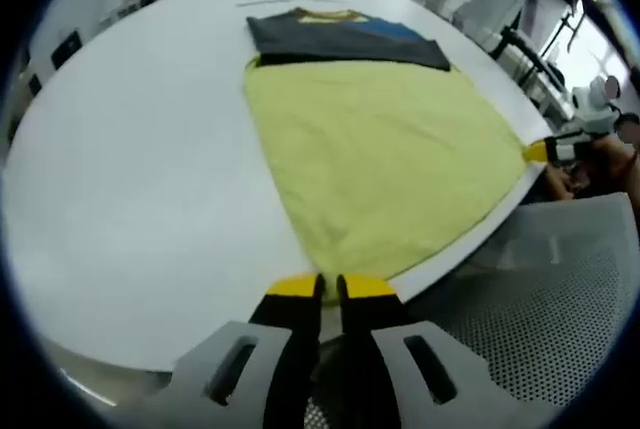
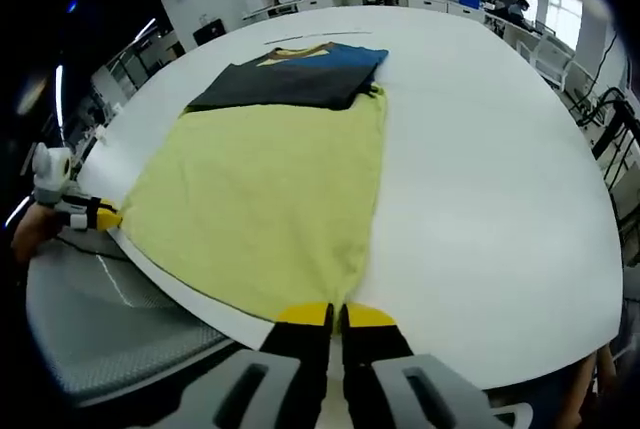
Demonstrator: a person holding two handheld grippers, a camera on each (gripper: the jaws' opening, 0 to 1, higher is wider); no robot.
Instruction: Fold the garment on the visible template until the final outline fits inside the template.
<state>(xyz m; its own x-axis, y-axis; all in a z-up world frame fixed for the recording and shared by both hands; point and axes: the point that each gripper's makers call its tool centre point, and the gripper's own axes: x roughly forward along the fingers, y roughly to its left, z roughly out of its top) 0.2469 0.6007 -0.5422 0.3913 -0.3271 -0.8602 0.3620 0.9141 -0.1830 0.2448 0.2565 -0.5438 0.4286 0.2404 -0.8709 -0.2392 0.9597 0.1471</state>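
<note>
A yellow garment (image 1: 380,149) lies spread flat on the white table (image 1: 140,169), its near hem along the table's edge. My left gripper (image 1: 330,287) is shut on one near corner of it. In the right gripper view the same yellow garment (image 2: 270,209) stretches away from me, and my right gripper (image 2: 335,314) is shut on its other near corner. The right gripper (image 1: 545,150) comes into the left gripper view at the far right corner; the left gripper (image 2: 100,216) shows at the left of the right gripper view. A dark grey and blue folded piece (image 1: 345,37) (image 2: 295,77) lies across the garment's far end.
The white table (image 2: 480,179) is broad and bare on both sides of the garment. A perforated grey surface (image 1: 520,329) sits below the near table edge. Desks, screens and people stand in the background beyond the table.
</note>
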